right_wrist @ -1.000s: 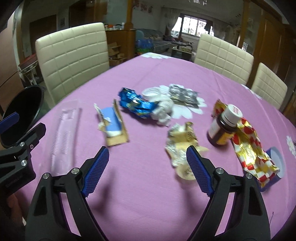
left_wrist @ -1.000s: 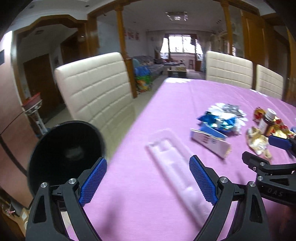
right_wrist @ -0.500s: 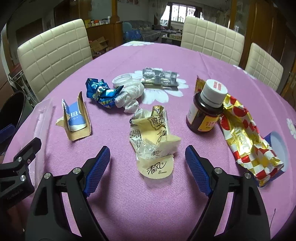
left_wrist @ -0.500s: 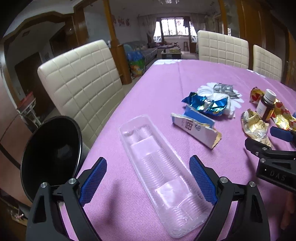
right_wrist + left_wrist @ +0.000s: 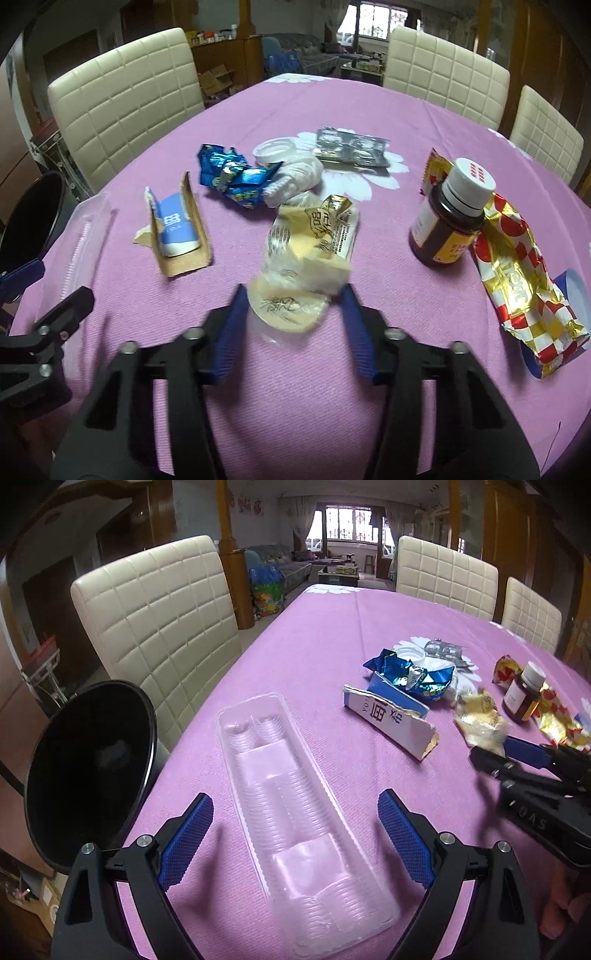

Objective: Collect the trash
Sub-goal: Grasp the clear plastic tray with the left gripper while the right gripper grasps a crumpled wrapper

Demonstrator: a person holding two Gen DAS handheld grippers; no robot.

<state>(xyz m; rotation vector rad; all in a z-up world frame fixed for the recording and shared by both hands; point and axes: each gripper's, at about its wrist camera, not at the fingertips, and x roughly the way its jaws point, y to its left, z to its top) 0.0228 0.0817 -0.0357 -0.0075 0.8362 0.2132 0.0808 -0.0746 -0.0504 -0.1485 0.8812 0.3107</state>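
Trash lies scattered on a purple tablecloth (image 5: 295, 387). My right gripper (image 5: 291, 299) is closing its jaws on a crumpled yellow wrapper (image 5: 310, 240); both blue pads meet the wrapper's near edges. My left gripper (image 5: 295, 834) is open, its fingers straddling a long clear plastic tray (image 5: 291, 797) without touching it. A black round bin (image 5: 92, 768) stands just off the table's left edge, also seen as the bin (image 5: 33, 218) in the right wrist view.
A torn blue-and-white carton (image 5: 177, 229), a blue foil wrapper (image 5: 236, 177), white tissue (image 5: 295, 177), a silver blister pack (image 5: 351, 147), a brown bottle (image 5: 450, 218) and a red-gold wrapper (image 5: 517, 273) lie beyond. Cream chairs (image 5: 159, 620) ring the table.
The right gripper's jaws went from wide apart to narrow around the yellow wrapper. The left gripper sank and tilted down over the clear tray, still open.
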